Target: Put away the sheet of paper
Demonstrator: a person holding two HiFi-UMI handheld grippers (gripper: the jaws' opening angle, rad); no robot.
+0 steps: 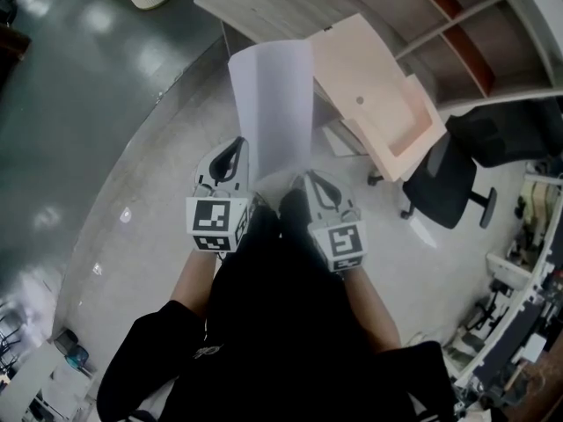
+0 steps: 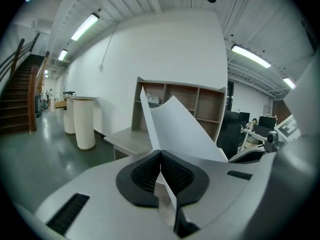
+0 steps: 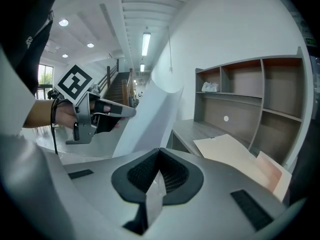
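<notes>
Left tool (image 1: 236,167) and right tool (image 1: 315,187) are both clenched on the bottom edge of the sheet of paper (image 1: 273,104). It stands upright in the air, short of the desk (image 1: 264,3).

Risks:
- Pulling the tools apart may tear it.
- The unsupported top may fold.

No legible writing; only square markers (image 1: 212,218).

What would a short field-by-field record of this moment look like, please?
sheet of paper: white, curling, held in the air by its near edge
left gripper: shut on the sheet's near left corner
right gripper: shut on the sheet's near right corner
desk: wooden top, ahead of the person
beige folders: lying on the desk, right of the sheet
office chair: black, right of the desk
task state: paper not yet put away
</notes>
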